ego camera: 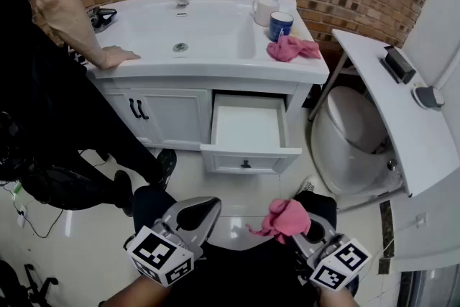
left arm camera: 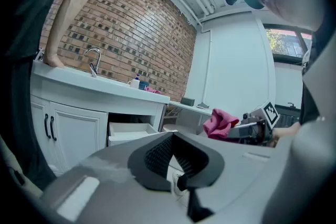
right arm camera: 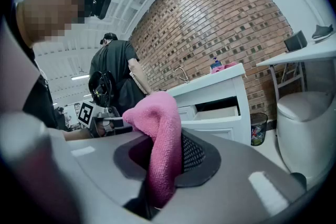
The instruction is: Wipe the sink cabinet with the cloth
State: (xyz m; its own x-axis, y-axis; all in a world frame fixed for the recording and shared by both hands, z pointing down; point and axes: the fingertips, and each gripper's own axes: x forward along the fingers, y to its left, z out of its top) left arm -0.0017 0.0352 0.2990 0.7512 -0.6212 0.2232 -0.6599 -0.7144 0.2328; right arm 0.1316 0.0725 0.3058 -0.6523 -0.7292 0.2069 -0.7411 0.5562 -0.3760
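The white sink cabinet stands ahead with its middle drawer pulled out. A pink cloth hangs folded over my right gripper, which is shut on it low near my body; the cloth fills the space between the jaws. My left gripper is beside it, open and empty, both ribbed pads showing. A second pink cloth lies on the counter's right end. Both grippers are well short of the cabinet.
A person stands at the left, one hand resting on the counter edge, feet near the cabinet doors. A mug, a cup and a soap bottle sit by the basin. A toilet and a white shelf close off the right.
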